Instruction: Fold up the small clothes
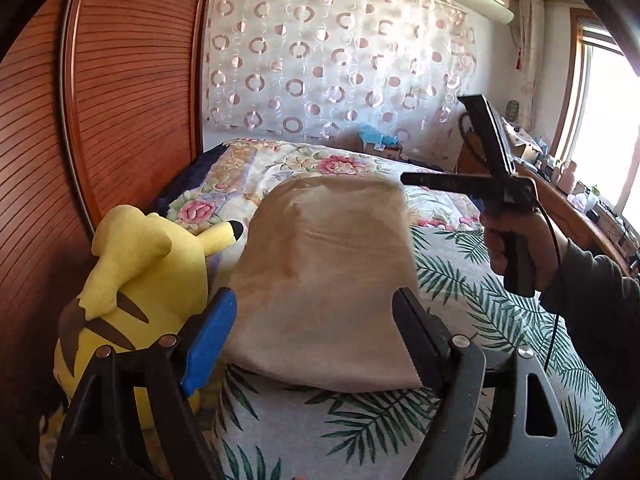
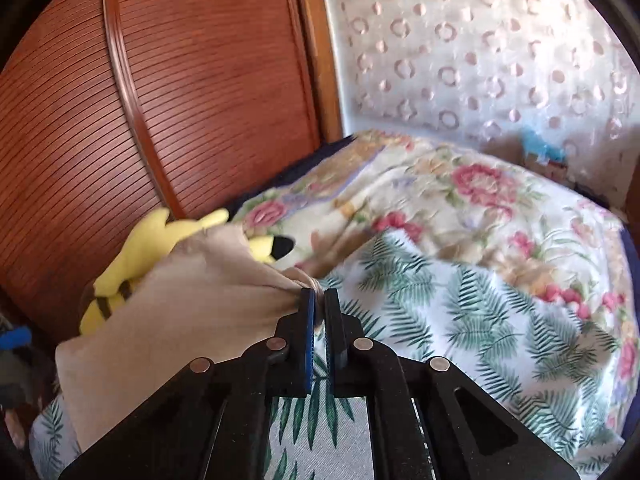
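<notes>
A beige garment (image 1: 328, 280) lies on the bed, its far edge raised off the sheet. My left gripper (image 1: 316, 296) hovers over its near edge, open, with a blue pad (image 1: 212, 336) on one finger and nothing pinched. In the left wrist view my right gripper (image 1: 404, 179) reaches in from the right, held by a hand (image 1: 520, 240), its tip at the garment's lifted far corner. In the right wrist view the right gripper (image 2: 319, 294) is shut on a bunched corner of the beige garment (image 2: 180, 312), which drapes away to the left.
A yellow plush toy (image 1: 140, 280) (image 2: 160, 240) sits left of the garment, against a wooden wardrobe (image 1: 100, 100). The palm-leaf sheet (image 1: 460, 280) covers the bed, with a floral quilt (image 1: 320, 164) heaped behind. A cluttered desk (image 1: 580, 208) runs under the window.
</notes>
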